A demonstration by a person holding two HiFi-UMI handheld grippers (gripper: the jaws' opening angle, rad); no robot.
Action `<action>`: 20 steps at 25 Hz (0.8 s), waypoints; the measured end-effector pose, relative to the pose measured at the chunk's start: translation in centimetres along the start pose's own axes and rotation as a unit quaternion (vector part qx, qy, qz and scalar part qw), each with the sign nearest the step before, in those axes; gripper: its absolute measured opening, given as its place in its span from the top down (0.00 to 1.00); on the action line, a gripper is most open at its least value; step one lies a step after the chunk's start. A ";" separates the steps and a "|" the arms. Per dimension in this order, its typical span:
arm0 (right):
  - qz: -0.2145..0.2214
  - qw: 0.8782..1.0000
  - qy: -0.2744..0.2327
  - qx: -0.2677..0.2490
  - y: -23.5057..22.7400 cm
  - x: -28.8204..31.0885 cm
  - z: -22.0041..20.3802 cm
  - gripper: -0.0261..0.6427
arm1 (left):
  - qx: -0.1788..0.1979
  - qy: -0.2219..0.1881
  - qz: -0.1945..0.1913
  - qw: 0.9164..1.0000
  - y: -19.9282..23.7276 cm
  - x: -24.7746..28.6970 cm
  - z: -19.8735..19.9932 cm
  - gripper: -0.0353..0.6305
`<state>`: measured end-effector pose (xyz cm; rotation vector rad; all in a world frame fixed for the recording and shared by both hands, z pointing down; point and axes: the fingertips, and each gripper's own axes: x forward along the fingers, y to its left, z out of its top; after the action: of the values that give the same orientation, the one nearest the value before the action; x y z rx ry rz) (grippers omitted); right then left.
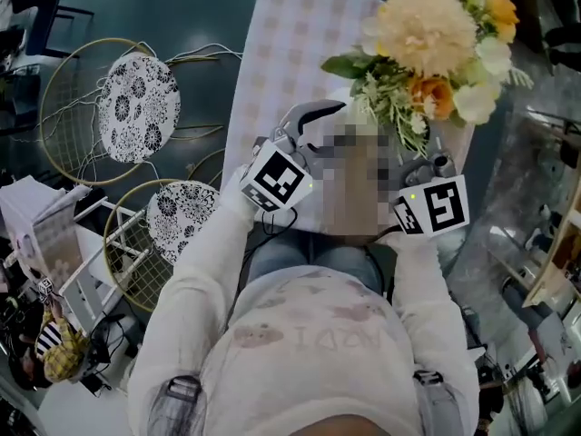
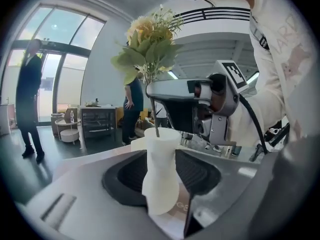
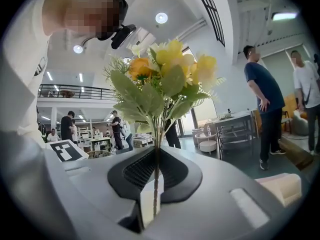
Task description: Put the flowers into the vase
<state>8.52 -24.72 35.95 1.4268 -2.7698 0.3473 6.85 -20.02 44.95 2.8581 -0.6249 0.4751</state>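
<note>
Fingers (image 2: 127, 176) of the left gripper (image 2: 161, 170) press on both sides of a white vase (image 2: 162, 146), pinching its narrow waist and holding it upright. Those of the right gripper (image 3: 156, 176) are almost together, nipping the thin stem (image 3: 156, 194) of a bunch of yellow, orange and cream flowers (image 3: 162, 76). In the left gripper view the stem's lower end dips into the vase's mouth, with the blooms high above it. The only print is the black-and-white square pattern on each gripper's cube (image 1: 275, 178) and pale lettering on the person's shirt (image 1: 318, 334), too faint to read. Both grippers work over the near end of a narrow table (image 1: 281, 34) with a checked cloth. The cloth runs on beyond them, open on its left side. Dark floor lies to the left, where two round wire-framed stools (image 1: 136, 107) with patterned tops stand near the table's long edge.
</note>
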 end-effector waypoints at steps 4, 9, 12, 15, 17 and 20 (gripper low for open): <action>-0.007 1.000 0.004 0.005 0.2 0.0 -0.7 0.89 | 0.015 0.003 -0.005 1.000 -0.2 0.7 0.0 0.69; -0.010 1.000 0.011 0.005 0.2 0.0 -1.3 0.89 | 0.014 0.002 -0.006 1.000 0.1 0.7 -0.1 0.69; -0.016 1.000 0.019 0.005 0.3 -0.6 -2.1 0.89 | 0.018 0.000 -0.007 1.000 0.0 0.7 -0.1 0.69; -0.028 0.999 0.028 -0.002 0.5 -1.2 -3.1 0.88 | 0.014 -0.001 -0.005 1.000 0.0 0.5 -0.4 0.70; -0.032 0.998 0.042 -0.025 0.7 -1.5 -3.6 0.88 | 0.011 0.000 -0.004 1.000 -0.1 0.4 -0.4 0.70; -0.034 0.994 0.069 -0.075 1.3 -1.7 -4.5 0.87 | 0.011 0.002 -0.002 1.000 -0.1 0.4 -0.4 0.70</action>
<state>8.01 -21.70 39.89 1.4003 -2.5726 0.2214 7.13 -20.02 45.42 2.8776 -0.6161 0.4881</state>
